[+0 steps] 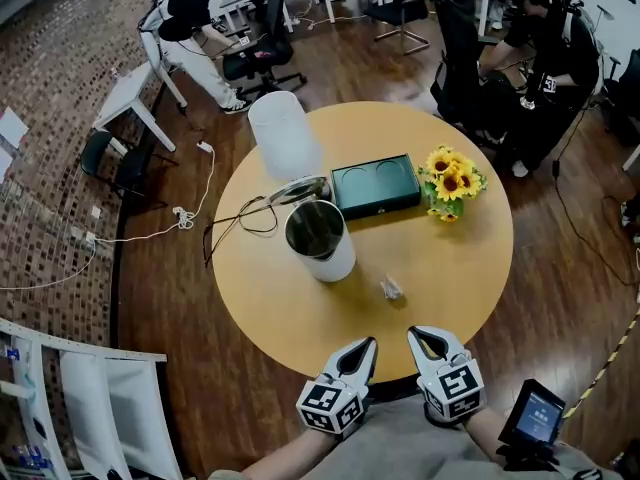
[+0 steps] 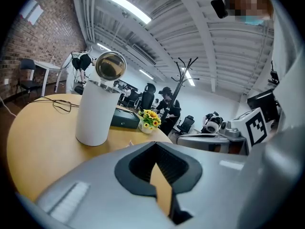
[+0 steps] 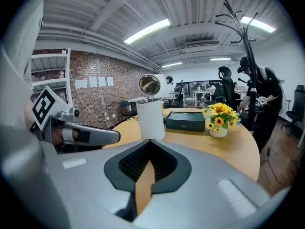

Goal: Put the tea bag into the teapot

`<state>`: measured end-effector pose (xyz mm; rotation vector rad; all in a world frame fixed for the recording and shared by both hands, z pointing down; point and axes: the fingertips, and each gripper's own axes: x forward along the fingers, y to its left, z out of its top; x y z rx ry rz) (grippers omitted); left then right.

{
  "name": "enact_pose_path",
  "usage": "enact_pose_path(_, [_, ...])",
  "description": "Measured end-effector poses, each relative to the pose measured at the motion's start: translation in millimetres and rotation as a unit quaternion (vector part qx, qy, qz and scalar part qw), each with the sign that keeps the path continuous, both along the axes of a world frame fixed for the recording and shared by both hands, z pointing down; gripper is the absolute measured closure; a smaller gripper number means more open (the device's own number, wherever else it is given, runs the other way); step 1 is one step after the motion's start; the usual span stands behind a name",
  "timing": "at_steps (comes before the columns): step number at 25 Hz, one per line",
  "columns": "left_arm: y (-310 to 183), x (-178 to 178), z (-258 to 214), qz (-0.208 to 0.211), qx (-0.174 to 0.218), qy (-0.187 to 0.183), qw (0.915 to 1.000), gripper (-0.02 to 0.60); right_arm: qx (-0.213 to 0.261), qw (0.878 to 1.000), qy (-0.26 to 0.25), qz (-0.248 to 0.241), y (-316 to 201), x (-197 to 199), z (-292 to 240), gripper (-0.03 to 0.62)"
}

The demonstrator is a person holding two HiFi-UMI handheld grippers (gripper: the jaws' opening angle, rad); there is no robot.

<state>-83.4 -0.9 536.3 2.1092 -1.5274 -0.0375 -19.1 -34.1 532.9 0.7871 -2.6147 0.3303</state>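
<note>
Closest in, at the bottom centre of the head view, the left hand-held gripper [image 1: 370, 345] and the right hand-held gripper [image 1: 414, 334] sit side by side over the near rim of the tabletop [image 1: 290, 318]. Each has its jaws pressed together with nothing between them, which each gripper's own view confirms. The round wooden tabletop fills the middle of the frame. At its upper-left edge stands a tall white cylinder [image 1: 283, 133]. Below that, left of centre, the white teapot [image 1: 322, 243] stands upright with its mouth open and its lid [image 1: 298, 189] flipped back toward the upper left. A dark green box [image 1: 376, 187] lies flat just to the upper right of the teapot, and a small pot of sunflowers [image 1: 450, 180] stands just beside the box's right end. A black cable [image 1: 242, 218] loops across the wood left of the teapot. The tea bag [image 1: 391, 288] lies alone on the tabletop, to the lower right of the teapot and apart from it, between the teapot and the right hand-held gripper and touching neither.
</note>
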Motion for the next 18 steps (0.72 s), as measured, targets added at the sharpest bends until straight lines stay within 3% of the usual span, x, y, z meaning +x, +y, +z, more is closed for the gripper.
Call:
enact_pose_path(10, [-40.8, -0.8, 15.3, -0.003, -0.021, -0.006, 0.9998, 0.581, -0.016, 1.000, 0.005, -0.006, -43.2, -2.8, 14.5, 0.585])
enact_pose_path(13, [-48.9, -3.0, 26.6, -0.002, -0.046, -0.017, 0.9988, 0.581, -0.024, 1.000, 0.011, -0.006, -47.1, -4.5, 14.8, 0.586])
enact_pose_path(18, [-75.2, 0.2, 75.7, -0.014, -0.111, -0.041, 0.9929, 0.451, -0.047, 0.999, 0.021, -0.015, -61.9, -1.7, 36.7, 0.586])
